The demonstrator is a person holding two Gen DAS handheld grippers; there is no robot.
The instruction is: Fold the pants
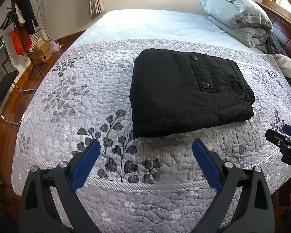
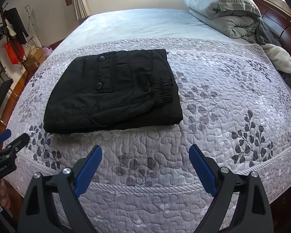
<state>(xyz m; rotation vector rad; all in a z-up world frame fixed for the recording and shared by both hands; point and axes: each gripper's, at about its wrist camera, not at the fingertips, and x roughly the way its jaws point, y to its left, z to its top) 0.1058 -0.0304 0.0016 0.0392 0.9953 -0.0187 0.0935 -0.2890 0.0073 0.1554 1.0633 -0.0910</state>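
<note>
Left gripper (image 1: 146,145) and right gripper (image 2: 145,151) both hovering spread apart, gripping nothing; folded black pants (image 1: 188,93) lying on quilt (image 1: 87,97).

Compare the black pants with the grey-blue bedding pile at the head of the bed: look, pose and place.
The pants are black; the bedding pile is pale grey-blue. The pants lie flat in a neat folded rectangle, while the bedding pile is bulky, rolled and loosely heaped. The pants sit on the floral quilt near the front of the bed; the bedding pile sits far back by the wooden headboard. Both rest on the bed, untouched by either hand-held gripper.
</note>
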